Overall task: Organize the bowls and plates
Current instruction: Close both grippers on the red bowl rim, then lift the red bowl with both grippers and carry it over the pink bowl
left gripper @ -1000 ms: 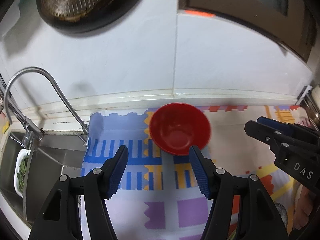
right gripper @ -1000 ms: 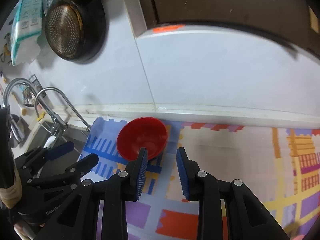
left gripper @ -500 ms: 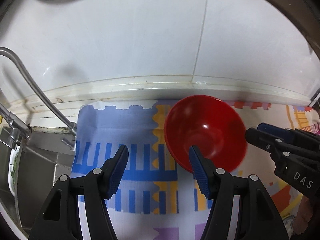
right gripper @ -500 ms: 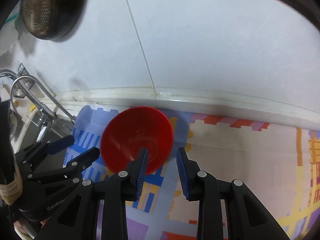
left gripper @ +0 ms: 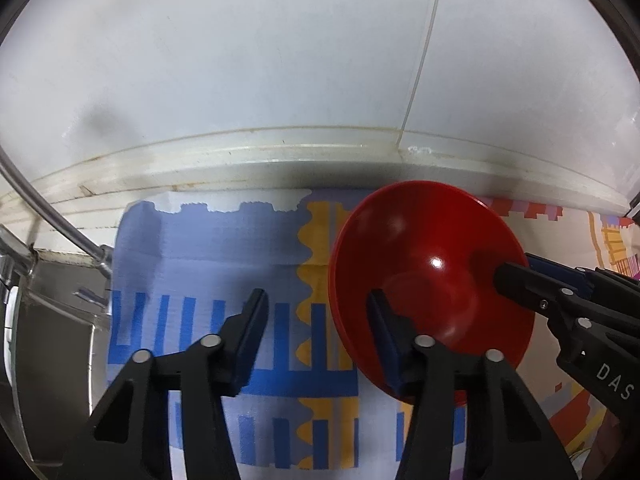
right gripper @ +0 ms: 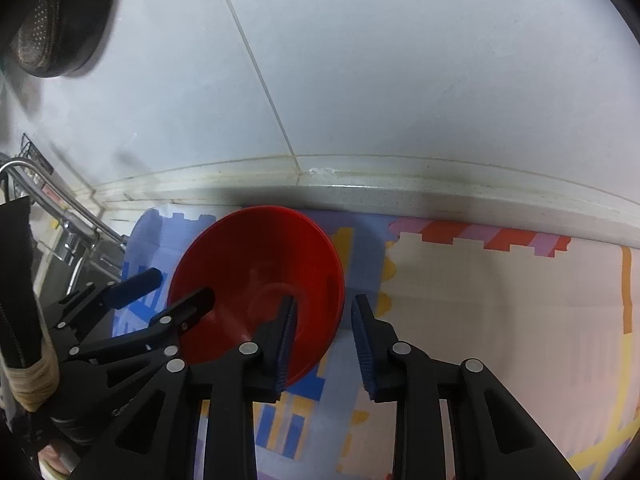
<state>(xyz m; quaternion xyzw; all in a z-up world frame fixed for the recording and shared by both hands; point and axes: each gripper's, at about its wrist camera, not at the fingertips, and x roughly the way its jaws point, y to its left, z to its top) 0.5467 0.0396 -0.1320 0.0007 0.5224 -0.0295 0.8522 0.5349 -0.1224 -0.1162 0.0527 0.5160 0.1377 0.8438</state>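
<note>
A red bowl (left gripper: 432, 264) sits on the patterned mat near the wall. My left gripper (left gripper: 316, 308) straddles its left rim, with one finger inside the bowl and the other outside over the mat. Its jaws are closing and a wide gap is left to the outer finger. My right gripper (right gripper: 324, 312) straddles the opposite rim of the bowl (right gripper: 260, 264), its left finger inside and its right finger outside. Those jaws are closing too, and the pads do not press the wall. Each view shows the other gripper reaching into the bowl.
The colourful mat (left gripper: 224, 248) covers the counter. A white tiled wall with a raised ledge (left gripper: 280, 152) stands just behind the bowl. A faucet (left gripper: 52, 216) and sink (left gripper: 52, 320) lie to the left. A dark strainer pan (right gripper: 44, 28) hangs high on the wall.
Both grippers came down and in toward the bowl, which now fills more of each view. Each has slipped a finger inside the rim. The left jaws have narrowed.
</note>
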